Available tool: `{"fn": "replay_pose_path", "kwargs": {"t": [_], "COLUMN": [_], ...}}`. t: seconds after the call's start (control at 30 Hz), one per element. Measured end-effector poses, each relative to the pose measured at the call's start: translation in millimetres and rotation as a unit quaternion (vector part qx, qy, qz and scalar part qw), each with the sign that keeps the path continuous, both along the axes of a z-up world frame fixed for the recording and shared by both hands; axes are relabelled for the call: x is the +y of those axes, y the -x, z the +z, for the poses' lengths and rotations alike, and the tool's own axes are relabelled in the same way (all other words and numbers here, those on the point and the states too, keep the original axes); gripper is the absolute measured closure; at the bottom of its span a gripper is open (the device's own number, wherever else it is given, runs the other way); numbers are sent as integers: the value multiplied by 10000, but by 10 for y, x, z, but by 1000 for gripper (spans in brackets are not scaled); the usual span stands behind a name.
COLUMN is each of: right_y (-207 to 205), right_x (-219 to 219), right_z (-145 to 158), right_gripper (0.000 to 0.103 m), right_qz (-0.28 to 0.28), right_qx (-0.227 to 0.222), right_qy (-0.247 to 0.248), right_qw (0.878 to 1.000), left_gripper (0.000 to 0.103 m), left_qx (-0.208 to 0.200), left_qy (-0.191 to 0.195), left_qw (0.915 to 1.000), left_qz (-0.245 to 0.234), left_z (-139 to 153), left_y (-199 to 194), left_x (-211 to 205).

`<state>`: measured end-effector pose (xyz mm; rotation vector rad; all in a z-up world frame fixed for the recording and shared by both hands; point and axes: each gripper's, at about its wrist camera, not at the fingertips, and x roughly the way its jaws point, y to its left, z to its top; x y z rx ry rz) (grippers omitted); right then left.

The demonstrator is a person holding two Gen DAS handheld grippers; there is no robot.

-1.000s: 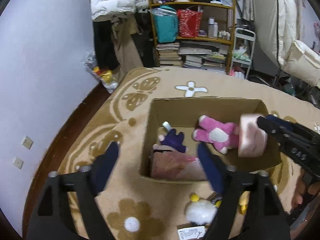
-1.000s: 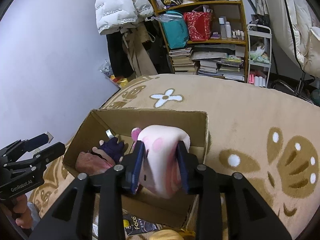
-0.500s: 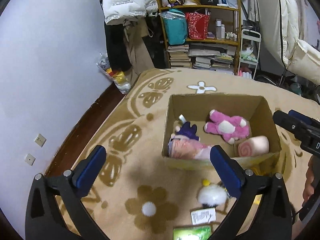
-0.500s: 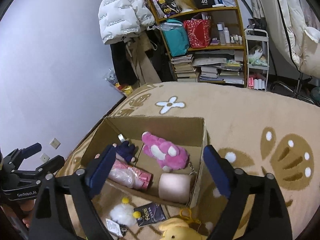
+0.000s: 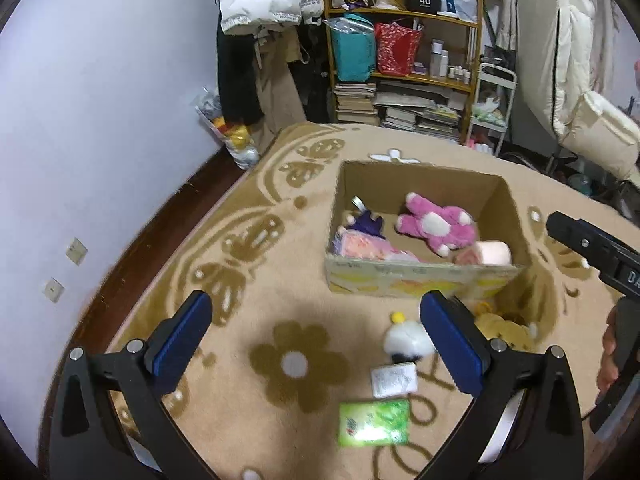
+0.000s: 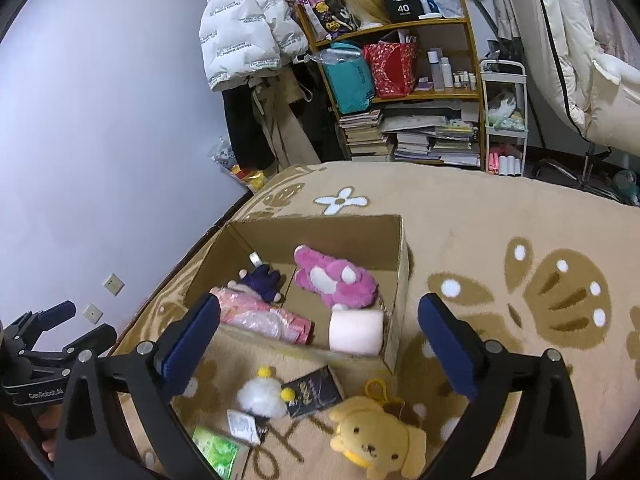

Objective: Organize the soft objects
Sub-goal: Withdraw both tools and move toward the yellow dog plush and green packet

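Note:
A cardboard box (image 5: pixel 416 278) (image 6: pixel 400 280) sits on the rug. Inside lie a pink plush (image 5: pixel 438 226) (image 6: pixel 334 280), a pale pink roll plush (image 5: pixel 490 254) (image 6: pixel 355 332), a purple doll (image 5: pixel 368 224) (image 6: pixel 264 282) and a pink bagged item (image 5: pixel 366 248) (image 6: pixel 260 316). On the rug in front lie a white fluffy toy (image 5: pixel 406 342) (image 6: pixel 260 396) and a yellow dog plush (image 6: pixel 376 440) (image 5: pixel 502 326). My left gripper (image 5: pixel 316 344) is open and empty above the rug. My right gripper (image 6: pixel 318 344) is open and empty, above the box's near edge.
A green packet (image 5: pixel 374 422) (image 6: pixel 218 450), a white sachet (image 5: pixel 394 380) and a dark packet (image 6: pixel 314 392) lie on the rug. A cluttered bookshelf (image 5: pixel 404 68) and hanging clothes stand at the back. A purple wall (image 5: pixel 100 120) runs along the left.
My right gripper let go of the pale pink roll plush into the box and opened. Both grippers pulled back and up from the box.

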<state>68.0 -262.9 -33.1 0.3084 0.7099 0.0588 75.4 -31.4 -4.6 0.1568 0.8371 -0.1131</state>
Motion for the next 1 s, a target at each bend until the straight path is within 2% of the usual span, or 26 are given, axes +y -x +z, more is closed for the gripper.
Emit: {"fn": "replay_pose_path", "kwargs": {"t": [0.1,0.47,0.63,1.0], "right_y": [97,392,468,480], "right_x": [14,131,196,256], "right_z": [24,-70,-104,-341], "right_gripper": [0,0,0,0], "right_qz": [-38,-60,-26,60], "right_qx": [23,279,352,795], "right_qy": [16,115,149,196], "right_qw": [10000,9995,9993,9966], "left_gripper": [0,0,0,0], "left_qx": [127,449,570,882], "left_qy": [133,13,8,-260], "left_qw": [9998,9989,9982,9958], "left_qz": [-47,144,177,23], "left_z": [-38,-197,-275,-528], "left_y": [115,487,527,492], "left_x": [35,165,199,64]}}
